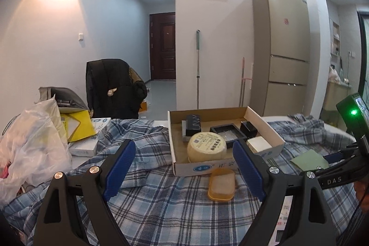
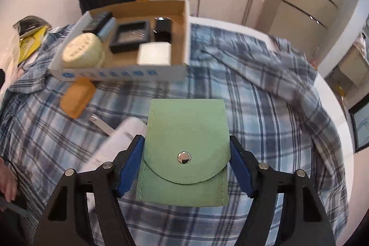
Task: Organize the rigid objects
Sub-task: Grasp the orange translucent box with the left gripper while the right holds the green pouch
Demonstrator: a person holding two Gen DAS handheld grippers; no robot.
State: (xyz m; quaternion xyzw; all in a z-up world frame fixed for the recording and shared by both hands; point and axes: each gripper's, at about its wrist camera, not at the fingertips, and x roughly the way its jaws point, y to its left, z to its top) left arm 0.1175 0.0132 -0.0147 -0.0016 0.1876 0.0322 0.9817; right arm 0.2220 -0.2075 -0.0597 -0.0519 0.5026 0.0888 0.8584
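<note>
A shallow cardboard box [image 1: 175, 142] [image 2: 186, 38] sits on a blue plaid cloth. It holds a round cream tin [image 1: 206, 148] [image 2: 80, 51], black cases [image 1: 193, 128], a black tray [image 1: 227, 133] [image 2: 130, 36] and a white box [image 1: 259, 143] [image 2: 154, 53]. An orange soap case [image 1: 221, 185] [image 2: 77, 97] lies on the cloth in front of the box. My left gripper [image 1: 184, 167] is open and empty, just short of the box. My right gripper [image 2: 185, 161] is shut on a green snap pouch [image 2: 186, 144] [image 1: 309, 160], held above the cloth right of the box.
A plastic bag [image 1: 30, 149], yellow envelope [image 1: 78, 123] and white boxes [image 1: 85, 144] crowd the left. A white paper sheet [image 2: 110, 142] lies under the right gripper. A chair with a black jacket [image 1: 113, 87] stands behind; a fridge [image 1: 283, 50] stands at the back right.
</note>
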